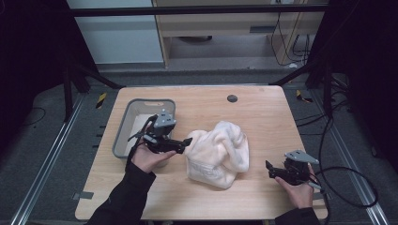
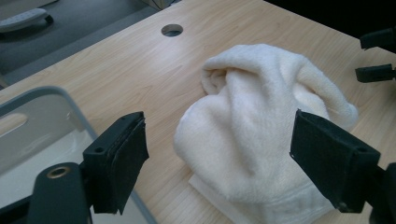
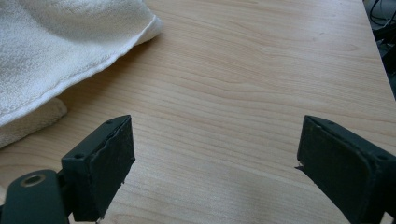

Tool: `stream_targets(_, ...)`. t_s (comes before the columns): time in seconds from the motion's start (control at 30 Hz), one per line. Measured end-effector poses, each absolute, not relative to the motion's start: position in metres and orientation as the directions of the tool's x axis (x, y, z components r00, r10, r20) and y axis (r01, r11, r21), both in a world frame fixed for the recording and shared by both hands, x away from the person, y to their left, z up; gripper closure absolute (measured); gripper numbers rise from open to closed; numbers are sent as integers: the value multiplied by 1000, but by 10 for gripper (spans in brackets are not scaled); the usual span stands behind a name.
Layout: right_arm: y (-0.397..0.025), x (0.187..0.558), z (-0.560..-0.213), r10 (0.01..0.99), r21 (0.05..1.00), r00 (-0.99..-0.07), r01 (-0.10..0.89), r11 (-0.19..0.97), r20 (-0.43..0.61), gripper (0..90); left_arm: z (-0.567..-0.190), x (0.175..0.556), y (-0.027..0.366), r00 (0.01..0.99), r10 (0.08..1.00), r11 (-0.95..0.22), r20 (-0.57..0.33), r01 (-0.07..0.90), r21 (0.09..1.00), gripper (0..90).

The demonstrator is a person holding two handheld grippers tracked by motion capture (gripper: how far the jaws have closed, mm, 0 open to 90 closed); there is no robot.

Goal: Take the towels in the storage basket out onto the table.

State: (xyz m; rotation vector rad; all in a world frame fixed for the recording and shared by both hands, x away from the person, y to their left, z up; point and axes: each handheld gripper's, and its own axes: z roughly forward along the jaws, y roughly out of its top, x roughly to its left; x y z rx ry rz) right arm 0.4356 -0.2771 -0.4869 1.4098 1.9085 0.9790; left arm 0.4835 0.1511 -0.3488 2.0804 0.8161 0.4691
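While our left gripper (image 1: pixel 187 142) spreads its jaws just short of the cream towel (image 1: pixel 218 153), our right gripper (image 1: pixel 269 168) waits beside it, jaws wide apart

you're working in a lab or test room set up for recording, not a home. the wooden surface (image 1: pixel 263 112) has a cable hole (image 1: pixel 232 98) like an office desk and stands inside a black metal frame (image 1: pixel 197 10). metal rails (image 1: pixel 42 164) run along the grey carpet (image 1: pixel 42 108) on both sides, with yellow-black hazard tape (image 1: pixel 101 100) stuck to the floor. loose black cables (image 1: pixel 347 183) trail beside you, and plain office furniture (image 1: pixel 225 28) stands behind.
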Motion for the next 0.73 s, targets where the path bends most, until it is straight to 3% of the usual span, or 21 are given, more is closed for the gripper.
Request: stream_targets(0.73, -276, 434, -488, 955, 821, -297, 542, 179, -12, 95, -389, 446, 265, 504, 864, -215, -21, 407, 888, 243)
